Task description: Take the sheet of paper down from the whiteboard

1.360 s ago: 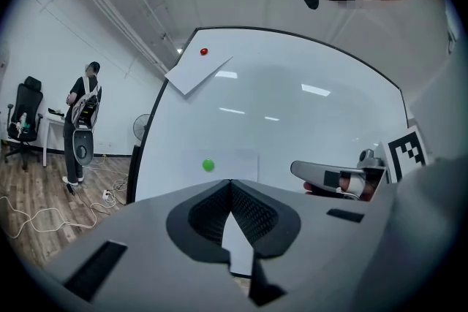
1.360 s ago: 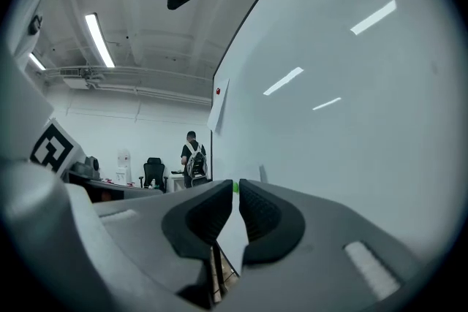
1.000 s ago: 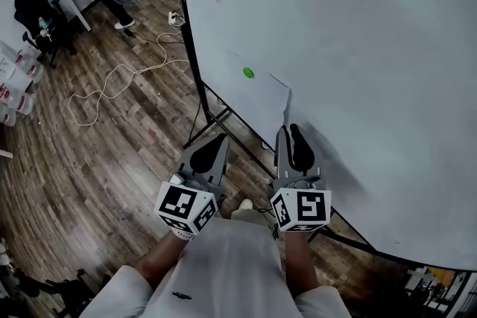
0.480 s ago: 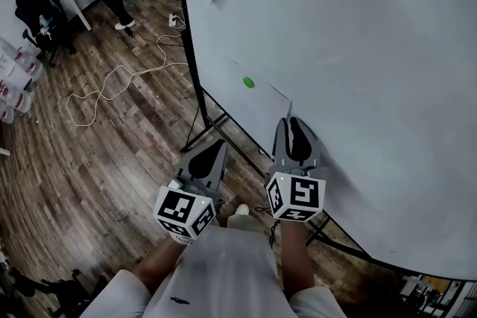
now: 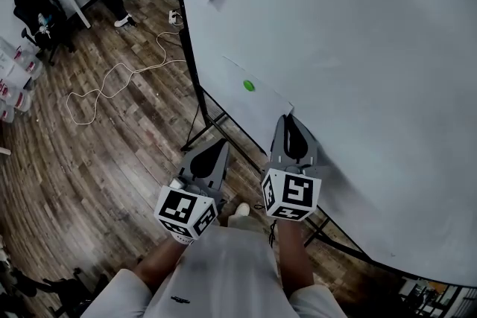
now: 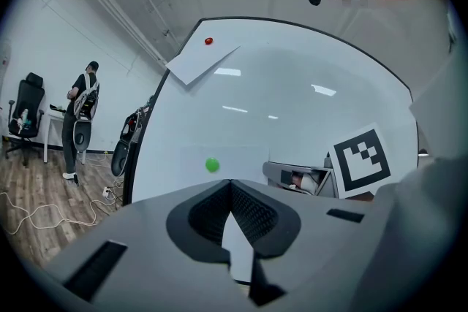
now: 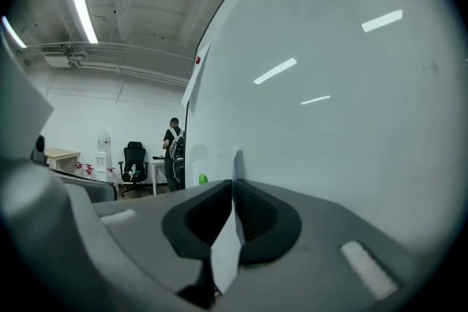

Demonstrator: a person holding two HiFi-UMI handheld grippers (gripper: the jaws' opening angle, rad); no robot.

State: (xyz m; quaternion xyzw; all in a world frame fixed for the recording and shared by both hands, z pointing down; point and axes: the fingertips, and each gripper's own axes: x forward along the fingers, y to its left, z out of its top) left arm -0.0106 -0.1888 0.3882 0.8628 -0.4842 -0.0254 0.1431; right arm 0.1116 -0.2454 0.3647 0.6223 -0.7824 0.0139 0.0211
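Removal barely begun, judging by the layout: sheet of paper [image 5: 257,97] pinned low on the whiteboard [image 5: 358,48] under a green magnet [image 5: 248,86], its right edge pinched between the closed jaws of the right gripper [image 5: 290,121]. Yet to be pulled free. Left gripper [image 5: 220,146] shut and empty, left of the board. Plain white, thin, uncreased.

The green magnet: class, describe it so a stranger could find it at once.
Start at the big whiteboard. Near its lower left edge hangs a sheet of paper; the green magnet pins it. The red magnet holds the upper sheet.
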